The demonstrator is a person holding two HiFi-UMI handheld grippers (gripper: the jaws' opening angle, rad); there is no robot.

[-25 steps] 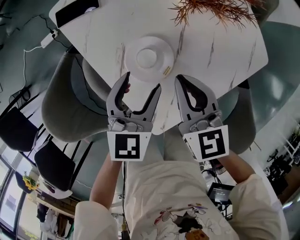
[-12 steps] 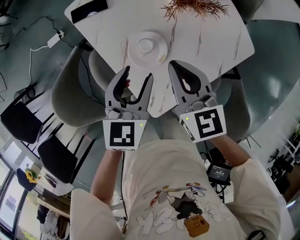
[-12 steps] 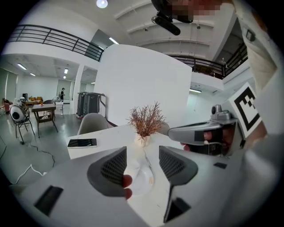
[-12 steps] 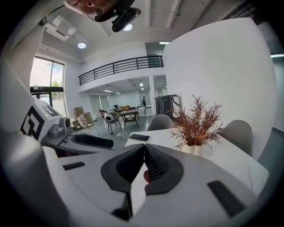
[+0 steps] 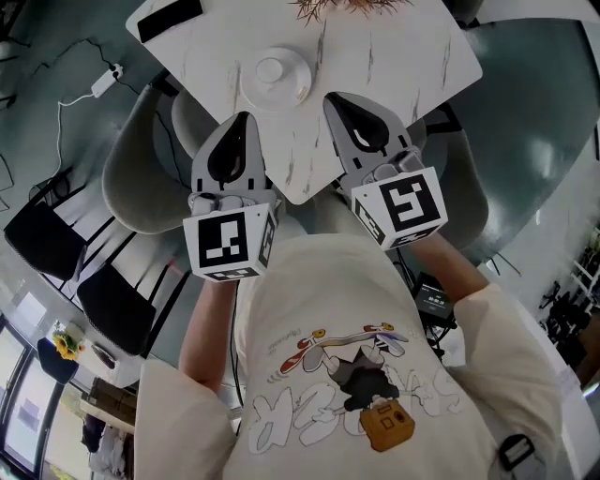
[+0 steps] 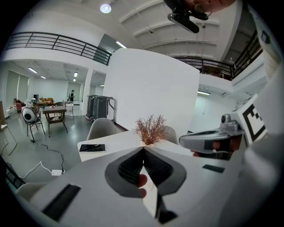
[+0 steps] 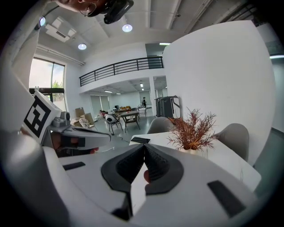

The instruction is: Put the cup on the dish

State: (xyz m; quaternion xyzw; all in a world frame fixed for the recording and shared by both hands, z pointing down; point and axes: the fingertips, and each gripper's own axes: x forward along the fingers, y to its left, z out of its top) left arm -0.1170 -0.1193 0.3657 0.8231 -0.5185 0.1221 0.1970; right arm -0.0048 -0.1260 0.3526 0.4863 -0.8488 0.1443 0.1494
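A white dish (image 5: 291, 86) lies on the white marbled table (image 5: 403, 56), and a small white cup (image 5: 270, 68) stands at its middle. Both grippers hang below the table's near corner, close to the person's chest and apart from the dish. My left gripper (image 5: 241, 120) is left of that corner; its jaws are closing and meet tip to tip with nothing between them. My right gripper (image 5: 331, 97) is shut and empty too. Neither gripper view shows the dish. In the left gripper view my left gripper (image 6: 143, 149) points at a dried plant (image 6: 151, 128).
Grey shell chairs (image 5: 127, 178) stand round the table. A black phone (image 5: 169, 21) lies at its far left and a reddish dried plant (image 5: 352, 7) at its far edge. A power strip with cable (image 5: 103, 80) lies on the floor; black chairs (image 5: 42, 244) stand at the left.
The left jaws went from wide open to shut. Both grippers drew back from the dish toward the person's chest, and the table now looks smaller and farther.
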